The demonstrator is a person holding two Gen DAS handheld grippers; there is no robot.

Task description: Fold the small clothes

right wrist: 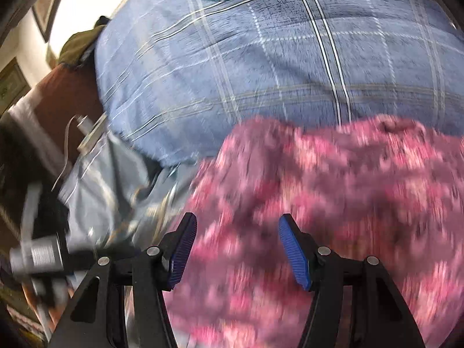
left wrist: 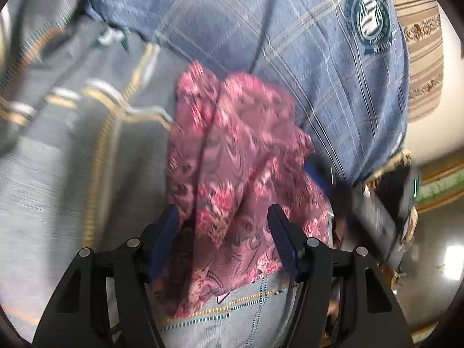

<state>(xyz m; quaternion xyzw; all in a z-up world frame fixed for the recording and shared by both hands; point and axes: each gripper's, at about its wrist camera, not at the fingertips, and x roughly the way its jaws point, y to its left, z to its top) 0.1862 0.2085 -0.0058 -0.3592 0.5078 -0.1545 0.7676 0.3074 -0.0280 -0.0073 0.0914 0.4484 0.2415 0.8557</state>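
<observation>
Both pairs of jaws stand wide apart and grip nothing; the crumpled pink floral cloth garment (left wrist: 237, 156) lies bunched between the left gripper (left wrist: 223, 217) tips, its long axis running toward 12 o'clock up to the blue plaid pillow (left wrist: 290, 29); the right gripper (right wrist: 237, 226) hovers over it too, blurred; which is nearer I cannot tell.

From my left claw (left wrist: 223, 220) the bunched cloth (left wrist: 232, 156) lies on the bedsheet (left wrist: 58, 174) between my spread fingers, a pillow (left wrist: 290, 43) behind it, and my right claw (right wrist: 237, 232) hangs over the same cloth (right wrist: 333, 203).
</observation>
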